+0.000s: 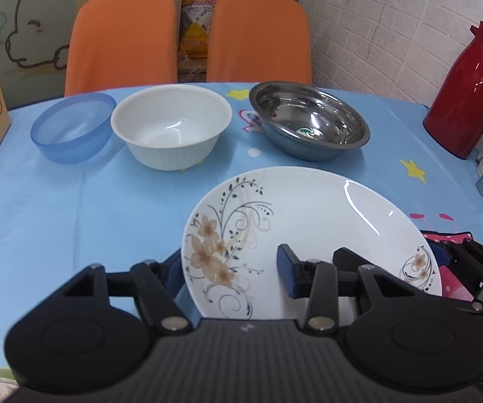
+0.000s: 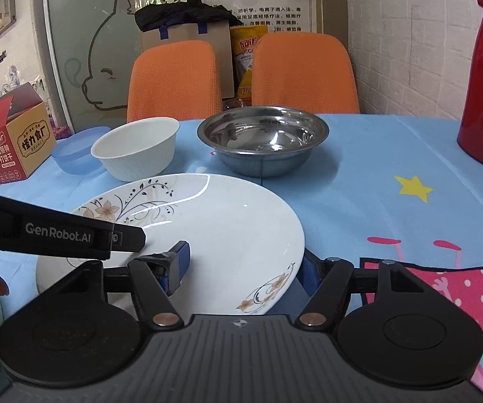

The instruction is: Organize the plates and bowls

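Grippers [image 1: 231, 268] astride plate [image 1: 308, 221], bowls [image 1: 171, 131] beyond

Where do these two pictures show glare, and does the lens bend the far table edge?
Left wrist view: a bright streak of glare on the plate, highlights inside the steel bowl and on the red flask; the far table edge curves like an arc. Right wrist view: glare streaks on the plate and steel bowl; dark corners from the fisheye.
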`<state>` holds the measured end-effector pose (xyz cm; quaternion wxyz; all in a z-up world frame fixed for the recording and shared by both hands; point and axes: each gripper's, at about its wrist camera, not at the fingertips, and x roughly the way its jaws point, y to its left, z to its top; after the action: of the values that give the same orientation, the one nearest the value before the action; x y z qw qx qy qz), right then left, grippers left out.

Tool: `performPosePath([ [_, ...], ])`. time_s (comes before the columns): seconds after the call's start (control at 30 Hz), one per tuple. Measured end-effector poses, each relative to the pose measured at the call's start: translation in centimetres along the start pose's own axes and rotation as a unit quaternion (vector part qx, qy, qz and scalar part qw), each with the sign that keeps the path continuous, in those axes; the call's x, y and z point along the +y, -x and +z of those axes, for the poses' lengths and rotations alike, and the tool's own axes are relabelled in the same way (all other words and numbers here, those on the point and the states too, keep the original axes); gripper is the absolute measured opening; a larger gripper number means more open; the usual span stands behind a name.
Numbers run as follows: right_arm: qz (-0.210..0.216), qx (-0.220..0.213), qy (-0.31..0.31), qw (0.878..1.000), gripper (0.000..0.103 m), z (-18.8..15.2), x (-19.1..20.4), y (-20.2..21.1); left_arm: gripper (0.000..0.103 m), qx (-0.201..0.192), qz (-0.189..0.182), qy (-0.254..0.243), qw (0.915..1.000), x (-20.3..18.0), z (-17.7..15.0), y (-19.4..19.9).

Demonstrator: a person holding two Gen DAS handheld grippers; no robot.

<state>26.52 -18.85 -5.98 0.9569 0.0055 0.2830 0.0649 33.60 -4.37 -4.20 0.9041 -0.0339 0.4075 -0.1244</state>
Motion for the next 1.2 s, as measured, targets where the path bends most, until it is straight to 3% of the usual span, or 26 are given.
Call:
performPosePath([
  [0.23,-0.001,0.001,-0.003,1.0,0.103,-0.8,0.0,1.1,0.043,-0.001,-0.005,0.005,1.0,-0.2,-1.2,0.8],
  [0.47,0.034,0.019,-0.03,0.999,0.103,-1.6,-1.0,0.5,0.062,0.006,-0.012,0.009,0.9999,-0.2,-2.0,0.2],
  [0.8,0.019,0.026,0.002,0.999,0.103,-1.6,0.3,0.0,0.06,0.003,0.004,0.004,1.0,-0.8,-2.1,0.1],
  [0.93,0.003,0.003,-0.003,1.0,0.103,-1.7,0.3,1.9,0.06,-0.011,-0.017,0.003,0.9998,-1.3,-2.4,1.9],
  [1.2,0.007,-0.03,-0.005,1.0,0.103,-2.0,2.2,6.8,0.06,-0.049,-0.02,0.004,0.9986,-1.1,-4.4,7.3],
])
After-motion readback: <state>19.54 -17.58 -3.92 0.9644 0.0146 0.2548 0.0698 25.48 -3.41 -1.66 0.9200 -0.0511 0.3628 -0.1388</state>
